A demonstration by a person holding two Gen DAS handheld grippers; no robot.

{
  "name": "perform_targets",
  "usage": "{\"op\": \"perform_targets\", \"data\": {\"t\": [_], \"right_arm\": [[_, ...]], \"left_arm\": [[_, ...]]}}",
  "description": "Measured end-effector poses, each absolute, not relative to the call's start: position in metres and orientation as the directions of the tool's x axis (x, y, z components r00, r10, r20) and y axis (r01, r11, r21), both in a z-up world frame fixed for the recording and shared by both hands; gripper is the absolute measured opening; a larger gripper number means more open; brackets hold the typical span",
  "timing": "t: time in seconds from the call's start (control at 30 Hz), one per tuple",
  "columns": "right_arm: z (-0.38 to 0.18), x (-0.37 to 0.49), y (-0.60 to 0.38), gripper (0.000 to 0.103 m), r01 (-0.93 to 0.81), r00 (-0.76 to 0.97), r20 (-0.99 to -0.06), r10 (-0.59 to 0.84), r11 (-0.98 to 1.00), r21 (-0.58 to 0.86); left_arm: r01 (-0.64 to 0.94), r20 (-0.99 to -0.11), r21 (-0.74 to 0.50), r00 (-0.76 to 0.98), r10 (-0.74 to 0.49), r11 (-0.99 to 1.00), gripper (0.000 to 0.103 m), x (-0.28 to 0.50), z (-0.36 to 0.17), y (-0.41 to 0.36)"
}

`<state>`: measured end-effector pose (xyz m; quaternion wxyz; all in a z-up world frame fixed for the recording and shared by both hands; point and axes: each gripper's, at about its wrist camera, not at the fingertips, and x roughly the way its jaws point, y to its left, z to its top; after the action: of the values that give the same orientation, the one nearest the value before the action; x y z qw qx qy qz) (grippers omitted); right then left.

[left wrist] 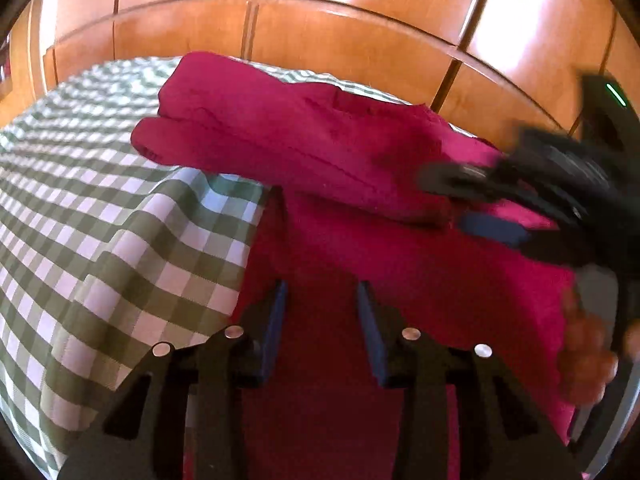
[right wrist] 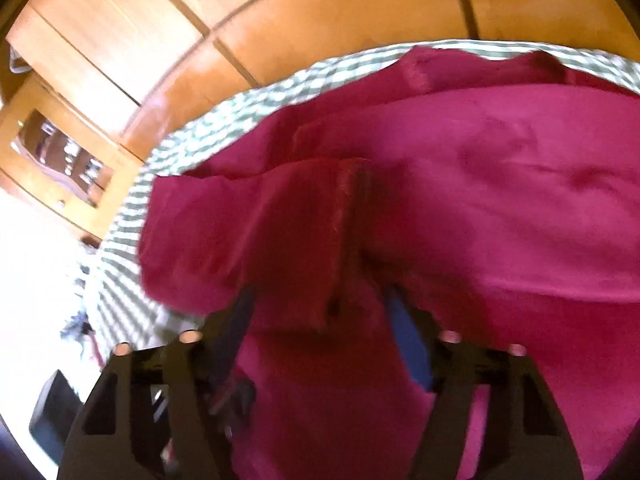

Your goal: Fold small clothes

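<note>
A crimson-red cloth garment (left wrist: 304, 148) lies partly folded on a surface covered with a green-and-white checked cloth (left wrist: 100, 220), with one layer doubled back over the rest so that a thick rolled fold runs across it toward the far edge. Behind the surface stands an orange-brown wooden panelled wall (left wrist: 320, 24).

In the left wrist view, the left gripper (left wrist: 322, 300) points down over the near part of the garment, close to where the red fabric meets the bare checked cloth. Its two blue-padded fingers (left wrist: 276, 320) stand apart with red fabric showing between them; the pads do not look to press on it. The right gripper (left wrist: 476, 204) enters that view from the right side, blurred, its jaws close around the edge of the folded layer, and part of a person's hand (left wrist: 588, 344) shows below it.

In the right wrist view, the right gripper (right wrist: 320, 308) has a hemmed flap of the garment (right wrist: 480, 184) lying between its fingers (right wrist: 404, 324); the picture is blurred, and I cannot tell whether the pads actually pinch the flap.
</note>
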<state>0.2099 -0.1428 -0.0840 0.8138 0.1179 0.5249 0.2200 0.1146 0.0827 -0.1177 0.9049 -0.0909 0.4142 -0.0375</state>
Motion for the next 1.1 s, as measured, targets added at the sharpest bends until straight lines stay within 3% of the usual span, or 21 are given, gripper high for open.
{"op": "perform_targets", "data": {"t": [0.07,0.27,0.47,0.77,0.97,1.1], "right_arm": [[-0.076,0.211,-0.130,0.010,-0.277,0.363,-0.828,0.427,0.898,0.342],[0.003,0.201,-0.144,0.010,-0.362,0.557,-0.720,0.414,0.901,0.238],[0.051,0.207,-0.205,0.010,-0.287,0.686,-0.657,0.314,0.946,0.152],[-0.015,0.219,-0.343,0.010,0.066,0.627,-0.774,0.090,0.984,0.168],[-0.054,0.212,-0.382,0.010,0.173,0.573,-0.814,0.096,0.957,0.235],[-0.058,0.212,-0.387,0.010,0.179,0.569,-0.813,0.122,0.947,0.268]], "left_arm": [[-0.005,-0.743,-0.164,0.658,-0.120,0.986,0.037,0.113,-0.117,0.079],[0.001,-0.733,-0.181,0.667,-0.135,0.983,0.038,0.112,-0.118,0.082],[-0.001,-0.733,-0.175,0.668,-0.130,0.985,0.039,0.111,-0.118,0.080],[-0.003,-0.740,-0.162,0.662,-0.119,0.987,0.039,0.114,-0.117,0.073],[-0.001,-0.786,-0.157,0.606,-0.125,0.988,0.037,0.120,-0.099,0.075],[-0.013,-0.745,-0.212,0.649,-0.153,0.977,0.037,0.128,-0.071,0.089]]}}
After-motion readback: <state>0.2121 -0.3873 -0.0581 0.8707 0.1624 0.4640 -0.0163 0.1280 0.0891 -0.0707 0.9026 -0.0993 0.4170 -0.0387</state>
